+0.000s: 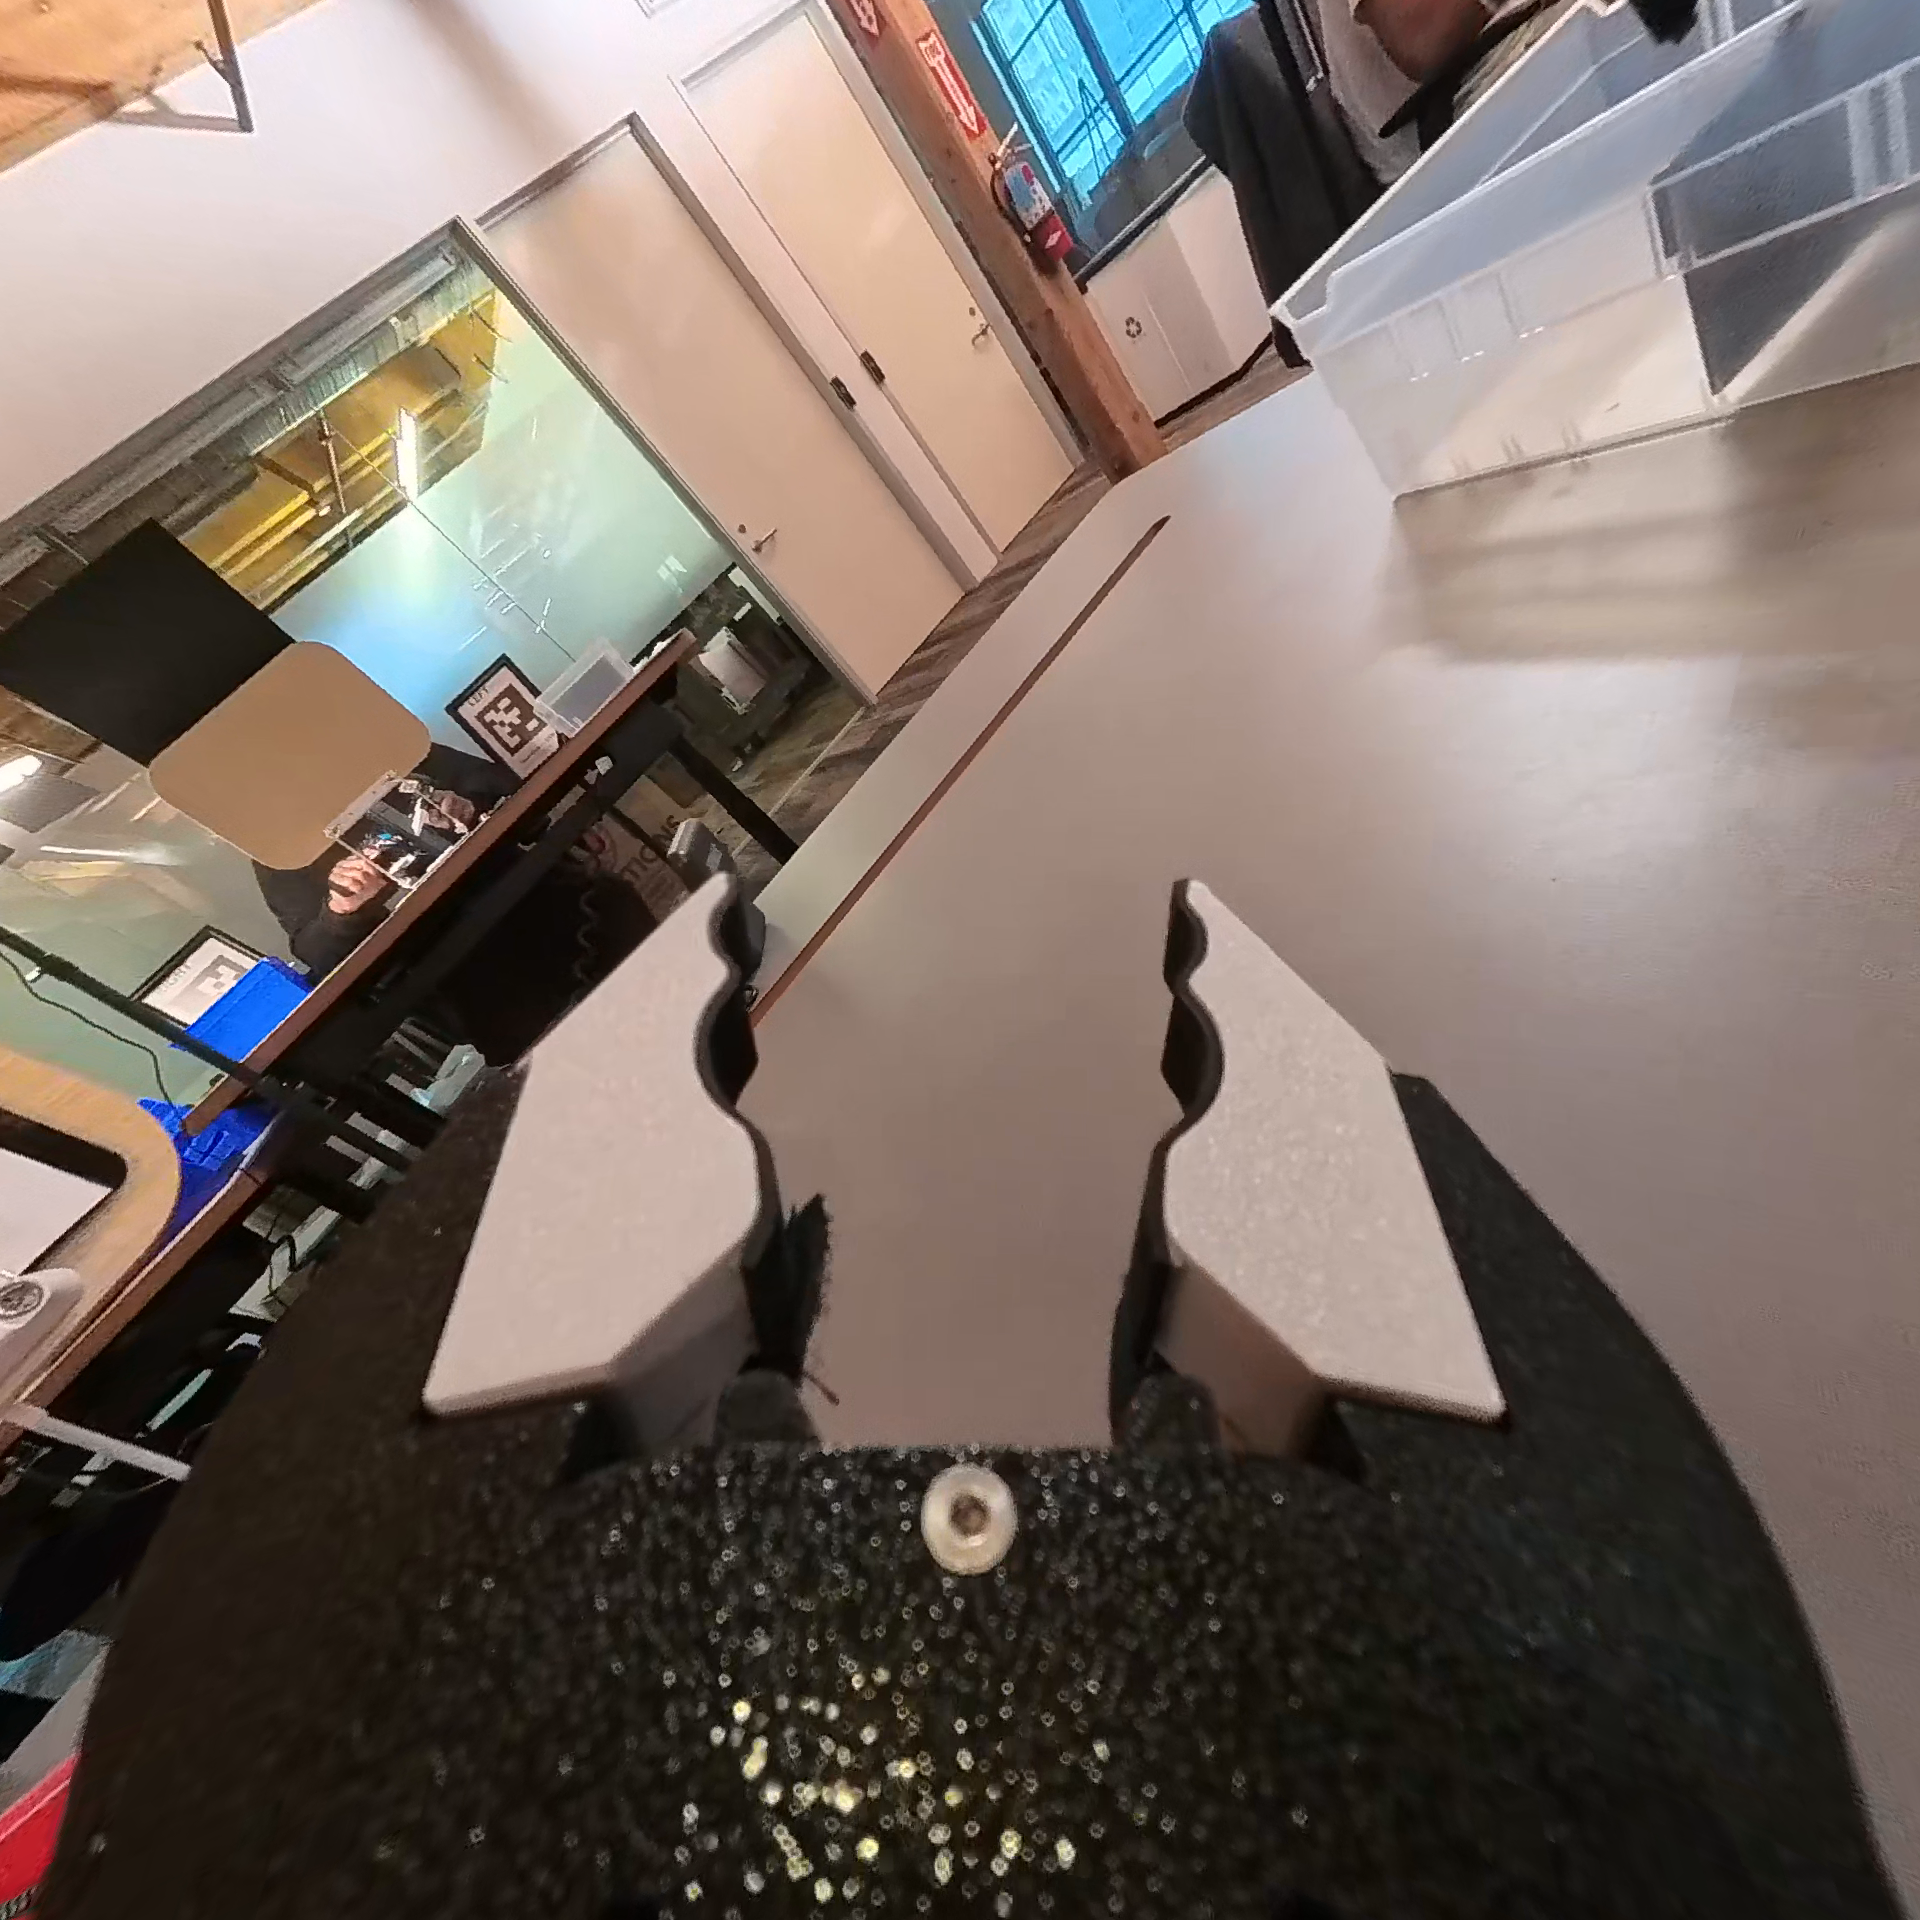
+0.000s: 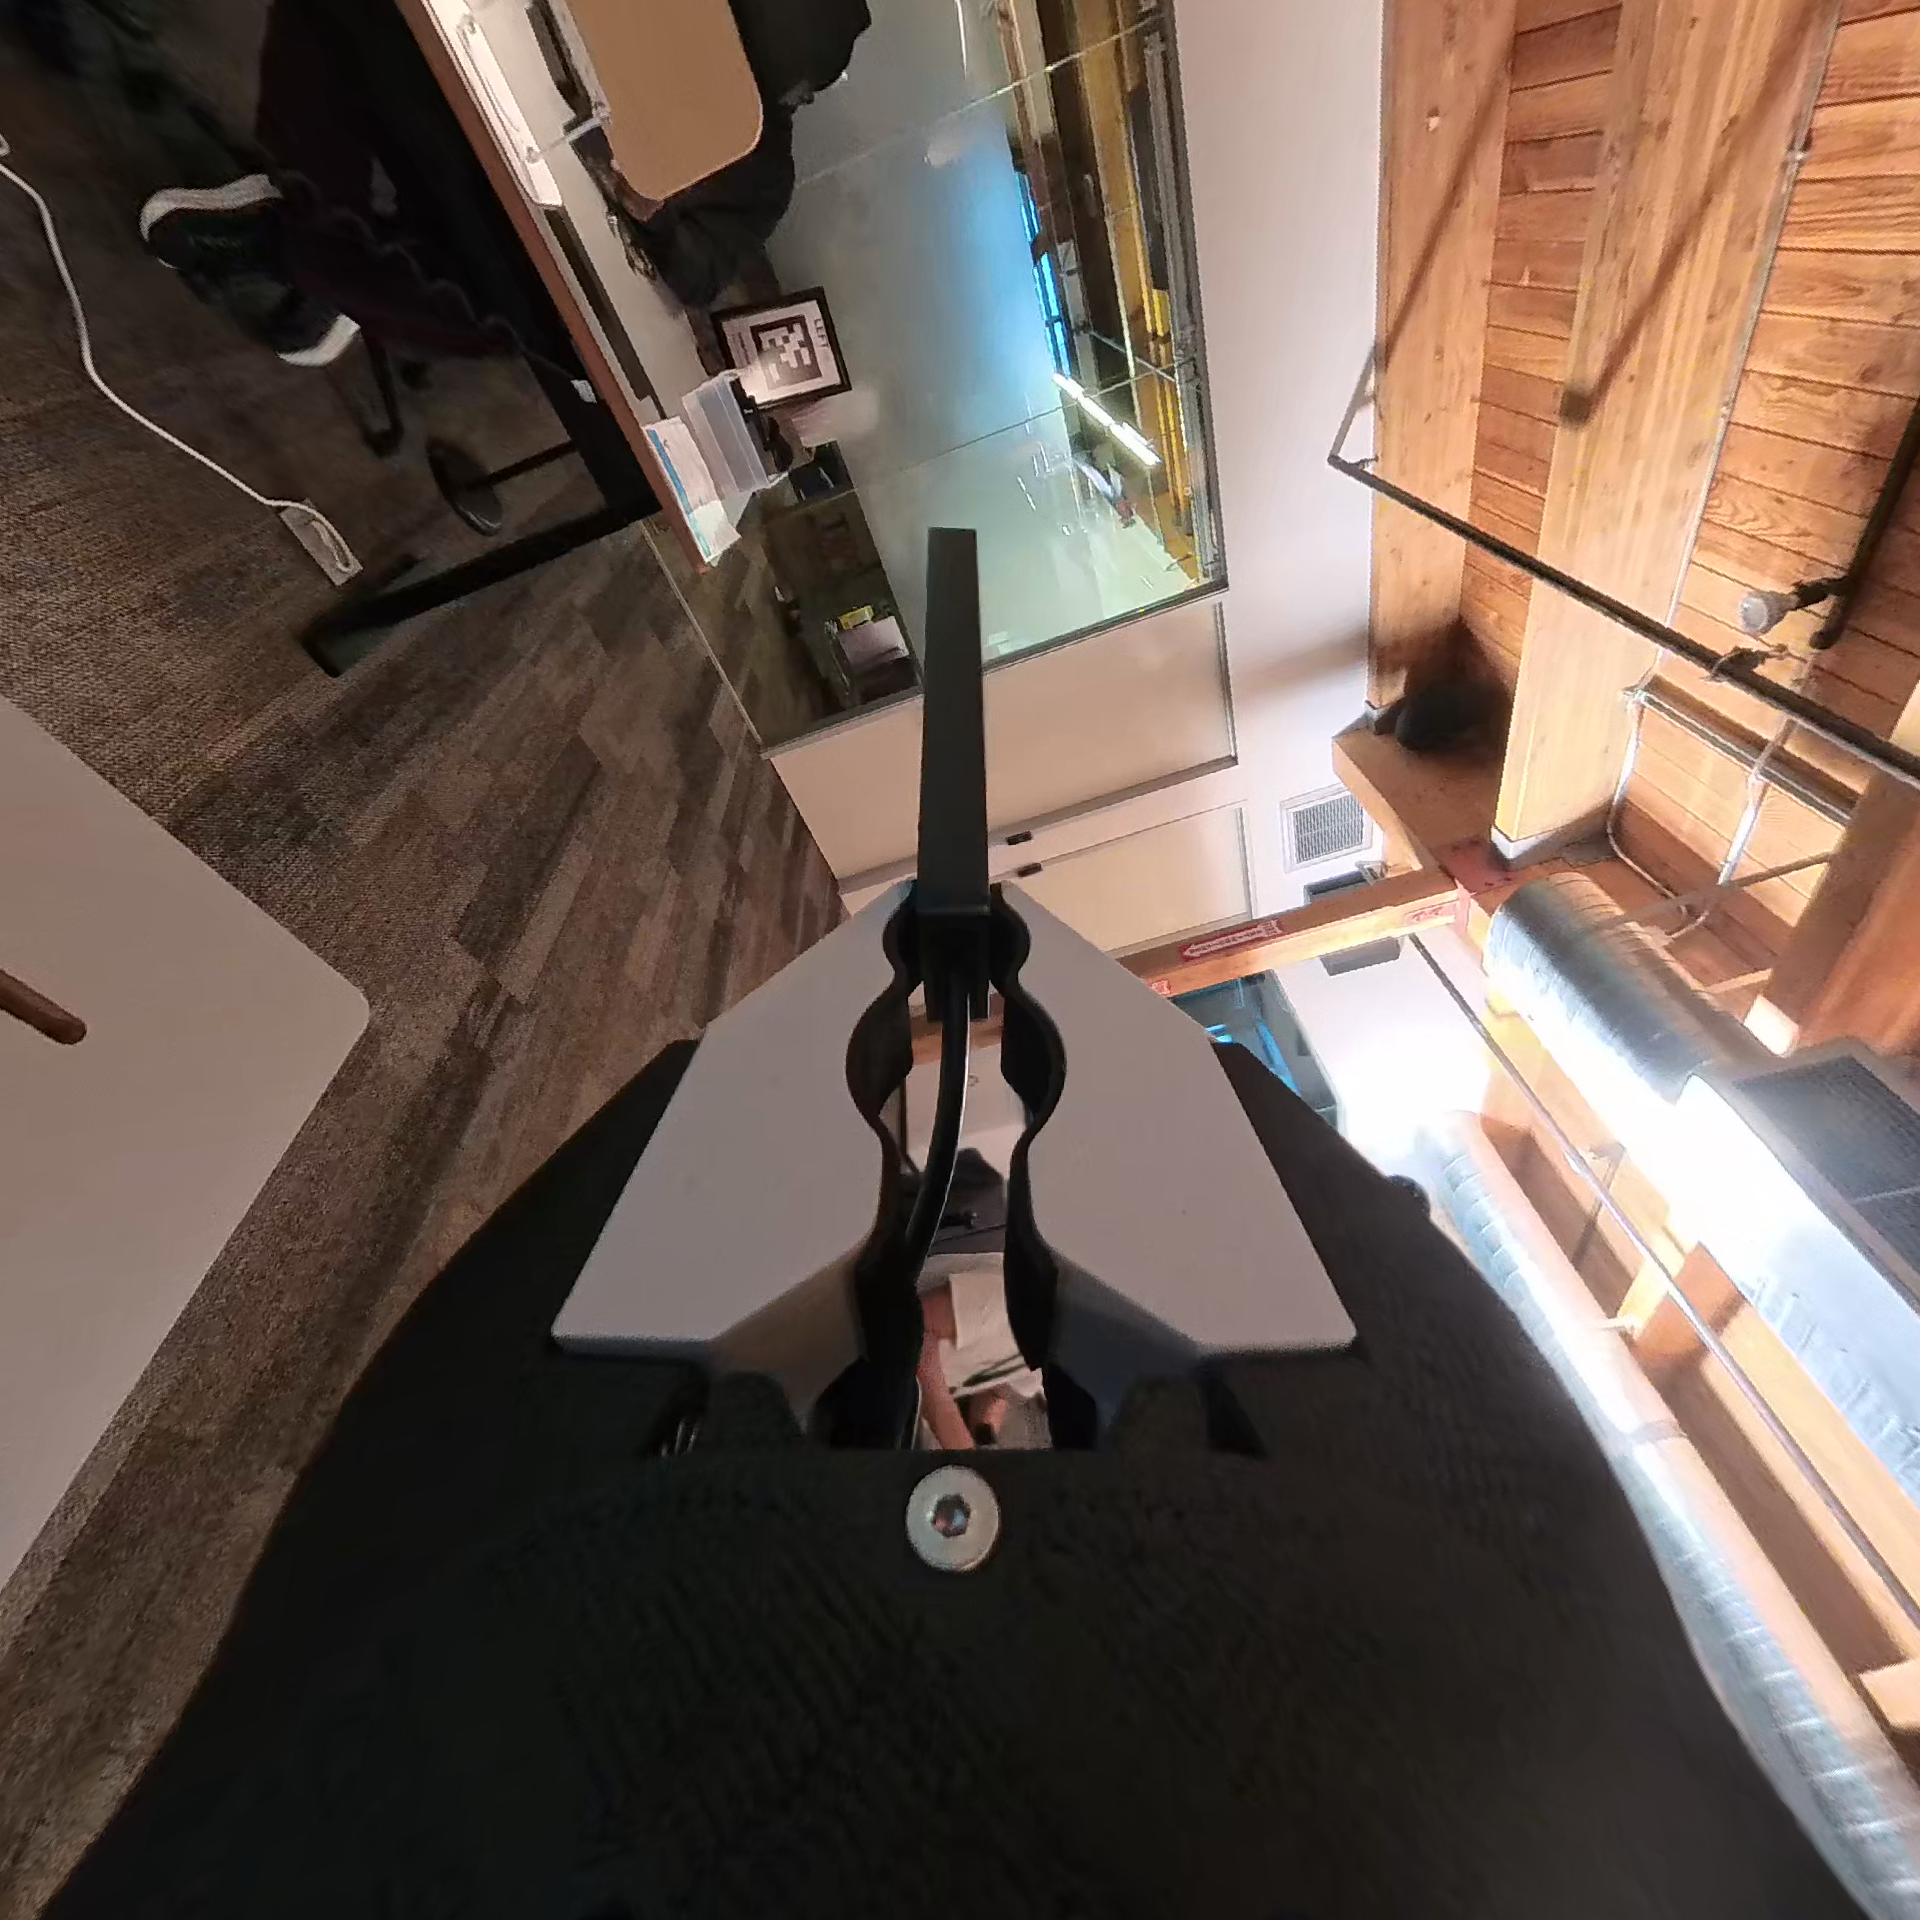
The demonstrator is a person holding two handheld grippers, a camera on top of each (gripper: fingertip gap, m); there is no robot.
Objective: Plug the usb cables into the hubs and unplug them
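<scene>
My right gripper [image 2: 951, 906] is shut on a slim black USB hub [image 2: 953, 717], gripped at its near end. The hub sticks straight out past the fingertips, held in the air away from the table. Its black cable [image 2: 940, 1132] trails back between the fingers. My left gripper [image 1: 956, 902] is open and empty, low over the grey table [image 1: 1403, 883]. No USB plug or other hub shows in either view.
Clear plastic bins [image 1: 1558, 312] stand at the table's far right. The table's left edge [image 1: 935, 790] runs beside my left fingers. A second white table corner [image 2: 135, 1039] shows in the right wrist view. A person [image 1: 343, 894] sits at another table far off.
</scene>
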